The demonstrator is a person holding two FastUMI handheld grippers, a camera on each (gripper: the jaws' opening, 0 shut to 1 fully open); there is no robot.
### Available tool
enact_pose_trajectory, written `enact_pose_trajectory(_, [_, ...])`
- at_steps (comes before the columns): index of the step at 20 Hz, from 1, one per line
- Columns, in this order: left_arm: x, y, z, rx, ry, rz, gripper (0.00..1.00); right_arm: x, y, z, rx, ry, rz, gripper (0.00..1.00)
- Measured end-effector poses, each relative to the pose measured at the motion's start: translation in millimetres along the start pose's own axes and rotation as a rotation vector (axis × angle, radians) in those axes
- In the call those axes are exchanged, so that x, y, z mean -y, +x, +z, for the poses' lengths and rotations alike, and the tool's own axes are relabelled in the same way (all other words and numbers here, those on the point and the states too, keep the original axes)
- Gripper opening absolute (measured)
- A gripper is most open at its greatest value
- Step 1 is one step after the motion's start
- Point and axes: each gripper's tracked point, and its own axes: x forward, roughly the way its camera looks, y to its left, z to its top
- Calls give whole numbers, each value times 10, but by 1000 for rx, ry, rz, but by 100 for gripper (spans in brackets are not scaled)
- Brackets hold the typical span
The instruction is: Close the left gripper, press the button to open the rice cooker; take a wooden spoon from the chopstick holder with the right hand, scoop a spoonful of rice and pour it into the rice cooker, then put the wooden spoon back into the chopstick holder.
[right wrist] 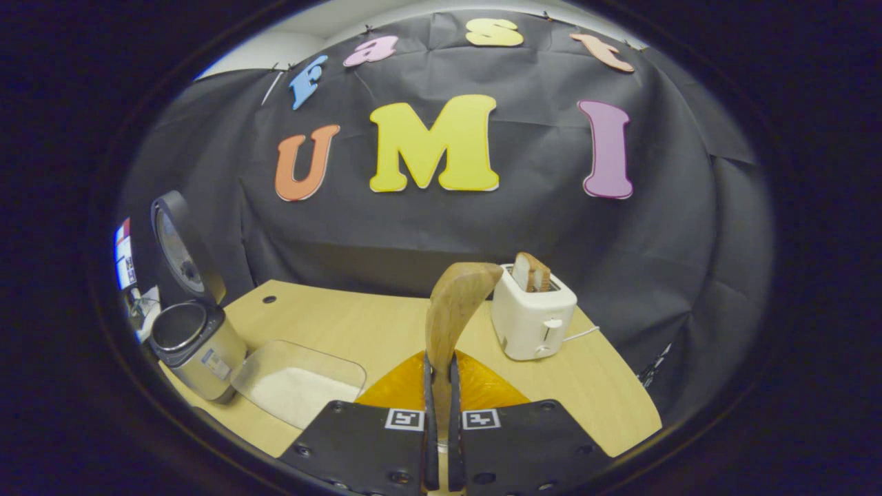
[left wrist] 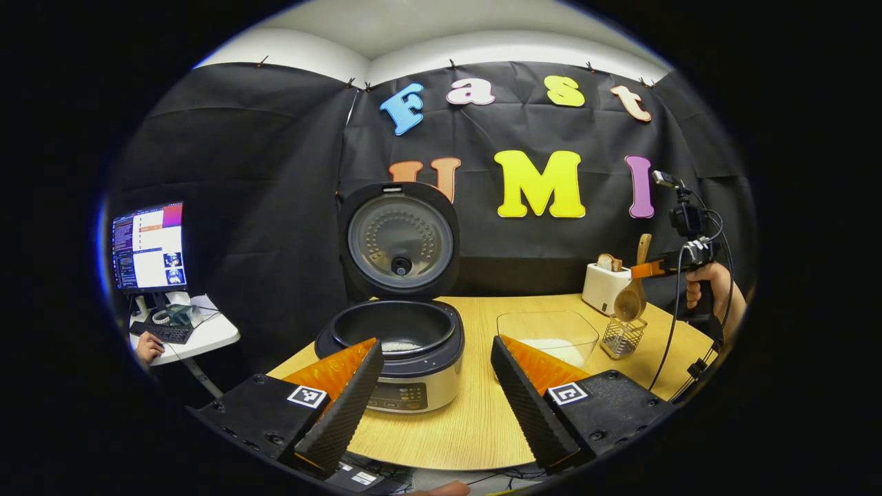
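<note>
Black cloth wall [left wrist: 275, 172] hangs behind a light wooden bench [left wrist: 468, 420]; far left, a monitor [left wrist: 149, 246] stands on a small white desk [left wrist: 207, 334].
</note>
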Motion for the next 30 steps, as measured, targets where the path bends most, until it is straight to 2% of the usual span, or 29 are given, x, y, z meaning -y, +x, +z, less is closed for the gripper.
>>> enact_pose_trajectory(6, [-85,0,-14,-2,-14,7,100,-865,-57,150,35,-13,116,5])
enact_pose_trajectory(9, [-108,12,-29,-10,-3,16,100,-1178,58,82,34,-25,137,5])
enact_pose_trajectory(13, [-134,49,-82,-28,13,29,100,-1376,320,-166,23,-31,96,5])
enact_pose_trajectory(17, [-151,63,-93,-30,10,25,100,-1451,576,-548,-36,-45,50,6])
enact_pose_trajectory(18, [-167,65,-99,-32,7,27,96,-1463,629,-625,-49,-51,39,6])
enact_pose_trajectory(19, [-184,67,-99,-32,5,29,100,-1456,678,-680,-56,-65,22,5])
enact_pose_trajectory(20, [-195,72,-100,-32,3,32,100,-1429,707,-716,-59,-83,1,6])
enact_pose_trajectory(25, [-165,77,-108,-35,4,27,100,-1388,767,-673,28,-216,-94,5])
enact_pose_trajectory(30, [-154,75,-101,-29,12,24,100,-1700,718,-863,12,-173,-33,6])
